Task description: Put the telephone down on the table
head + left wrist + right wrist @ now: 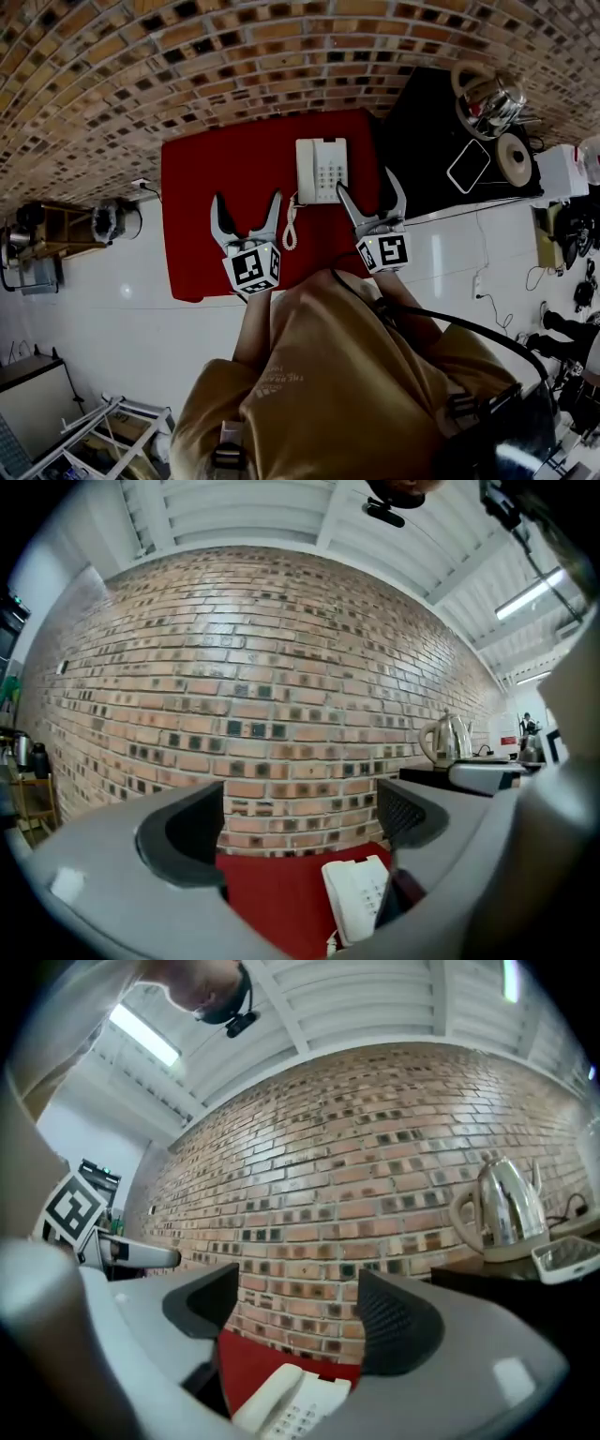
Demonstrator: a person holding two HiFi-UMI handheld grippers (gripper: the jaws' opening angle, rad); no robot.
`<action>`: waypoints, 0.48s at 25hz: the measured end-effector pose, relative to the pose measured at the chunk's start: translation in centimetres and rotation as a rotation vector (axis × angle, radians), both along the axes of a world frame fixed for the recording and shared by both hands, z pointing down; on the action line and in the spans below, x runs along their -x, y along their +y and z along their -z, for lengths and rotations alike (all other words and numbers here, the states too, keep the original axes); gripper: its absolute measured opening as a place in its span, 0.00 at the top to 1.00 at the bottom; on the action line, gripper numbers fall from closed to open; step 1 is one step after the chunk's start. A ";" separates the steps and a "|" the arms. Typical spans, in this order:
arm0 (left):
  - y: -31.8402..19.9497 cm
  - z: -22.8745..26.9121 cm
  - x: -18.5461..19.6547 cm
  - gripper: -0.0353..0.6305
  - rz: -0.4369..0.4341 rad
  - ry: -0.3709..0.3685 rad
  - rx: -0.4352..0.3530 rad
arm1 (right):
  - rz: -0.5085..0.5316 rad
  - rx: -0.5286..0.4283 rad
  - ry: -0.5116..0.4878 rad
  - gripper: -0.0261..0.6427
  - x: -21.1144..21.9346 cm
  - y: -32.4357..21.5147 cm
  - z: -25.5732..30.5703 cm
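A white push-button telephone (321, 170) lies flat on the red table (202, 187), its handset in the cradle and its coiled cord (290, 227) trailing toward me. In the left gripper view the telephone (359, 899) shows low and right; in the right gripper view the telephone (291, 1405) sits low between the jaws. My left gripper (247, 208) hovers open over bare red cloth, left of the phone. Just right of the phone's near corner, my right gripper (370, 192) also stands open. Neither holds anything.
A black counter (431, 141) right of the red table carries a steel kettle (487, 98), a smartphone (468, 166) and a round disc (515, 155). A brick wall (187, 56) runs behind. A wooden shelf (52, 234) stands at left on the white floor (141, 309).
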State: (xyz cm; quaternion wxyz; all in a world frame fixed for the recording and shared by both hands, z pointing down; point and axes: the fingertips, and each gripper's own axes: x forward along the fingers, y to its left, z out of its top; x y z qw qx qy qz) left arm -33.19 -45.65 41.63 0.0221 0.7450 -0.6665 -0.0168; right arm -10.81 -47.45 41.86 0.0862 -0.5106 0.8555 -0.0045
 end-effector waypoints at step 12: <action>2.5 -0.6 -1.9 0.21 -0.020 0.007 0.038 | -0.131 0.126 0.064 0.40 -4.2 1.1 -1.7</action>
